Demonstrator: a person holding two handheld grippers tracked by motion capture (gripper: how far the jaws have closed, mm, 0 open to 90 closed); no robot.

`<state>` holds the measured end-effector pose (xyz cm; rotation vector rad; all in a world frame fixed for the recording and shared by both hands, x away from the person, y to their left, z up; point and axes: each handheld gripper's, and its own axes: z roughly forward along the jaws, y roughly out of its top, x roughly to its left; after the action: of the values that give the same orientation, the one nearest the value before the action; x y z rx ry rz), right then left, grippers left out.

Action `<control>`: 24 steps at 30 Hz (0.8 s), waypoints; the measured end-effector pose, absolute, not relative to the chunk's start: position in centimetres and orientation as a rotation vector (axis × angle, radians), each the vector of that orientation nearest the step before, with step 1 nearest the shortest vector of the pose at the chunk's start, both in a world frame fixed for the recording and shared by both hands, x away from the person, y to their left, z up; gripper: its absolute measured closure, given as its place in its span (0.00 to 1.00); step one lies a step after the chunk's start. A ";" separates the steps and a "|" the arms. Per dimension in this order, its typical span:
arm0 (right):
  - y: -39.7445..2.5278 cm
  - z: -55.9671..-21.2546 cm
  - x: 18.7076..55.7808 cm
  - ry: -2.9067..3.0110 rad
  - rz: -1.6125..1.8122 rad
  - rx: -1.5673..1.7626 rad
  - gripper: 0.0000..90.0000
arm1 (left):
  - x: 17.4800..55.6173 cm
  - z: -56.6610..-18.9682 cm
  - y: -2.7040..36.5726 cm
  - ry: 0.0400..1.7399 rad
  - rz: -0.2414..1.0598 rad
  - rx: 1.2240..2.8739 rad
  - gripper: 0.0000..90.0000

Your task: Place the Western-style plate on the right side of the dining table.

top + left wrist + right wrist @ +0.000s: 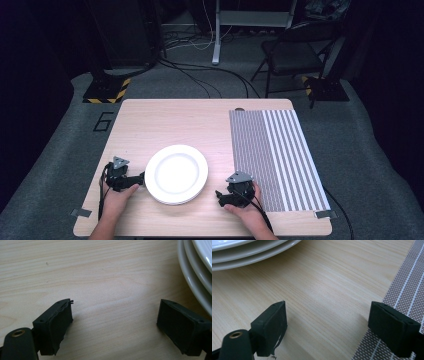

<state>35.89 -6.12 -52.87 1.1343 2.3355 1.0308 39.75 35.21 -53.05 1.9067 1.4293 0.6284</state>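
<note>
Your table [165,120] is light wood, rectangular. On it: a stack of white plates [176,174], left of centre near your edge, and a striped grey-and-white mat [275,155] covering the right side, running from far edge to near edge. Plates and mat lie apart, with bare wood between them.
</note>
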 end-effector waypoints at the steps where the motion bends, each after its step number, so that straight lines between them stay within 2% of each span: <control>1: -6.1 -52.9 35.9 2.337 1.028 1.128 0.16 | 39.8 -53.1 35.2 1.428 0.629 1.907 0.14; 24: -6.1 -52.9 35.8 2.310 1.027 1.148 0.20 | 39.7 -53.0 35.4 1.435 0.633 1.895 0.19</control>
<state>35.84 -6.12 -52.86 1.1480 2.3099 1.0273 39.66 35.41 -52.99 1.8948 1.4353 0.6325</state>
